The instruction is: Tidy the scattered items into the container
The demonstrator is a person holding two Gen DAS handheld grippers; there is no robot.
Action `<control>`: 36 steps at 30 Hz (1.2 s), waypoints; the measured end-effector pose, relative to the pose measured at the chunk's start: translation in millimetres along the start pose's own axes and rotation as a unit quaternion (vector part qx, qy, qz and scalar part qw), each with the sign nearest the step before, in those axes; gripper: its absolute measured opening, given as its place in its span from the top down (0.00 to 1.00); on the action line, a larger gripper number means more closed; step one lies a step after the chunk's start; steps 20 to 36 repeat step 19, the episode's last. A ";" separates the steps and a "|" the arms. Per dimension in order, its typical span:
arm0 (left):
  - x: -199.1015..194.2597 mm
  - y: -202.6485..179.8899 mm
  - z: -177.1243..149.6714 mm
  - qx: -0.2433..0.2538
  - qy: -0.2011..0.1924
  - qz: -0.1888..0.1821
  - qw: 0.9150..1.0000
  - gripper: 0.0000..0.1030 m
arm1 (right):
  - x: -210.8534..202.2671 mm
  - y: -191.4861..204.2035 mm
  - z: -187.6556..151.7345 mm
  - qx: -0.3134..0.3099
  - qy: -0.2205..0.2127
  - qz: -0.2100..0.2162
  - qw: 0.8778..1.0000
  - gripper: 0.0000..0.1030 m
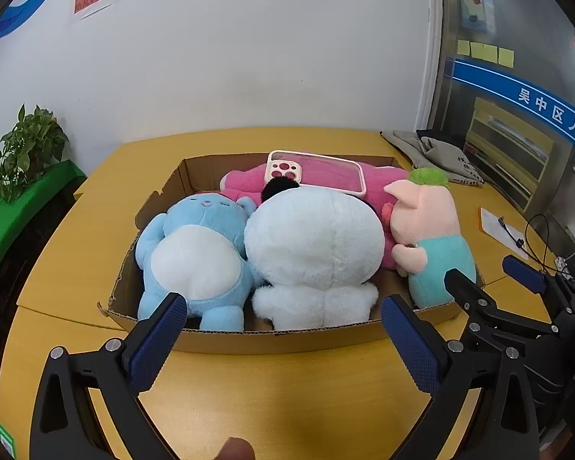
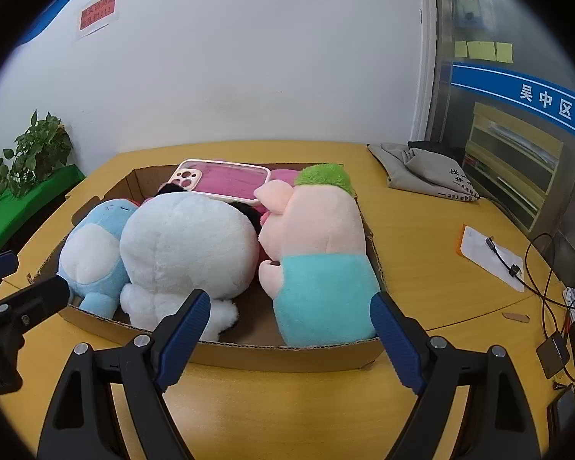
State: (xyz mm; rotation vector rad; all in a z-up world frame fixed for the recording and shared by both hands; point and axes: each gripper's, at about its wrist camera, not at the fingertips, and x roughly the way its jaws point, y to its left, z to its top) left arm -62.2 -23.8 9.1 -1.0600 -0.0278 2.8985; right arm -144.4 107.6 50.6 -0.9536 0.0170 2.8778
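Yellow table (image 1: 76,268), both claws (image 1: 283,329) (image 2: 289,326) wide, angled down.

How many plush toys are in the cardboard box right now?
4. The blue plush lies at the left, the white plush in the middle, the pig plush at the right, and the pink plush along the back under the phone case. Smaller ones may be hidden beneath.

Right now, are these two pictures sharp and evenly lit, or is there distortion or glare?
Left wrist view: sharp, evenly lit, the cardboard box edge bowed by the fisheye, dark corners. Right wrist view: equally sharp, heavier black vignette, soft reflections on the glass door, no harsh glare on the phone case.
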 end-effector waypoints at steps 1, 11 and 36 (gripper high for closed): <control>-0.8 -0.4 -1.3 -0.001 0.001 -0.002 1.000 0.00 | -1.5 1.0 -0.6 0.000 0.000 0.002 1.000 0.17; -4.4 0.1 -15.8 -0.014 0.007 -0.004 1.000 0.00 | -15.2 8.9 -12.4 -0.006 0.002 0.005 1.000 0.17; -12.4 -1.8 -23.7 -0.010 0.002 0.000 1.000 0.00 | -17.9 7.7 -19.0 -0.004 0.005 0.004 1.000 0.17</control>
